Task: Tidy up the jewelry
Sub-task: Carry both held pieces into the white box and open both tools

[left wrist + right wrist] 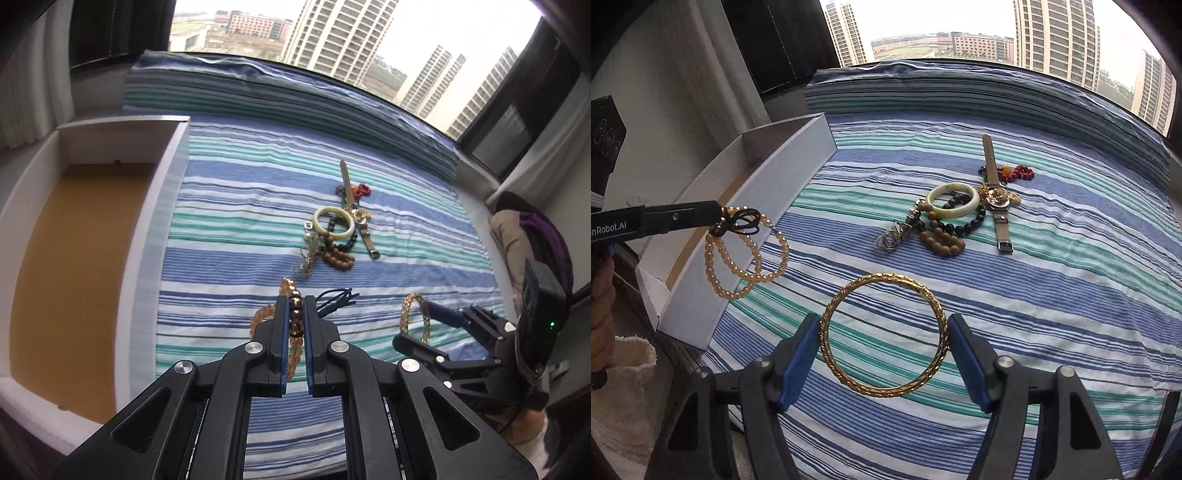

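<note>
My left gripper (296, 314) is shut on an amber bead bracelet (294, 317) with a dark cord, held above the striped cloth; from the right wrist view the beads (746, 254) hang in loops from that gripper (718, 216) beside the box. My right gripper (882, 332) is shut on a gold bangle (884, 334), pads touching its left and right sides; it also shows in the left wrist view (415, 319). A pile of jewelry lies ahead on the cloth: a jade bangle (953, 201), wooden beads (942, 238), a watch (995, 192), red beads (1021, 171).
A white open box (162, 206) with a brown cardboard floor stands at the left on the blue-green striped cloth (258, 229). The box also shows in the right wrist view (775, 173). A window runs behind. Clothes (532, 236) lie at the right edge.
</note>
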`<state>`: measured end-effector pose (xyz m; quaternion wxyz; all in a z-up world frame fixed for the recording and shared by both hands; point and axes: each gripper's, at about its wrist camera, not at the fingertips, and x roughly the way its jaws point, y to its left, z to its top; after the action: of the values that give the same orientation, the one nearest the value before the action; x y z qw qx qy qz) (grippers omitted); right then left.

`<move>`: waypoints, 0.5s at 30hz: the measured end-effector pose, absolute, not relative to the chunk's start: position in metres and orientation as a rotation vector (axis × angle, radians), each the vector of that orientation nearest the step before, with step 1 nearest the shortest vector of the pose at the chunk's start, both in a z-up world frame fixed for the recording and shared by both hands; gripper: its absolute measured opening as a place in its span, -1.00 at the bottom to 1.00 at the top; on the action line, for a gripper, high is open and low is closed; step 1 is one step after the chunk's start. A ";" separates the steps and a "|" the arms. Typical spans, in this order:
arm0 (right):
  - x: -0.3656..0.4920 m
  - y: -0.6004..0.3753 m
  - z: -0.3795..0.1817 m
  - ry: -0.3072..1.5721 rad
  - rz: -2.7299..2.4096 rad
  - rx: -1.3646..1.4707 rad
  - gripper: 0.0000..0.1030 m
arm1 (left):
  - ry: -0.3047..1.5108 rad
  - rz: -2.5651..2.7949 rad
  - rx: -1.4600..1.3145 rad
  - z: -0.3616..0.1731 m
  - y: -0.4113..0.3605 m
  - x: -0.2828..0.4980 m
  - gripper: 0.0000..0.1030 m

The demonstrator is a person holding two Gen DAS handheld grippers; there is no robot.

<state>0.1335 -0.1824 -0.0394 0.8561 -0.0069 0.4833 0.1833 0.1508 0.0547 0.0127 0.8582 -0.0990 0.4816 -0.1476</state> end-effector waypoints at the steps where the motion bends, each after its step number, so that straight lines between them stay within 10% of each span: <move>1: 0.136 -0.173 -0.031 1.006 0.406 -0.023 0.38 | 0.998 -0.297 -0.216 0.020 0.065 0.148 -0.91; 15: 0.175 0.027 0.021 0.941 0.742 -0.124 0.38 | 0.896 0.035 -0.284 0.050 0.242 0.117 -0.91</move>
<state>0.1748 0.0270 0.0213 0.8239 -0.0582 0.4426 0.3491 0.1172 0.2422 0.0497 0.8914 -0.1370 0.4317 0.0170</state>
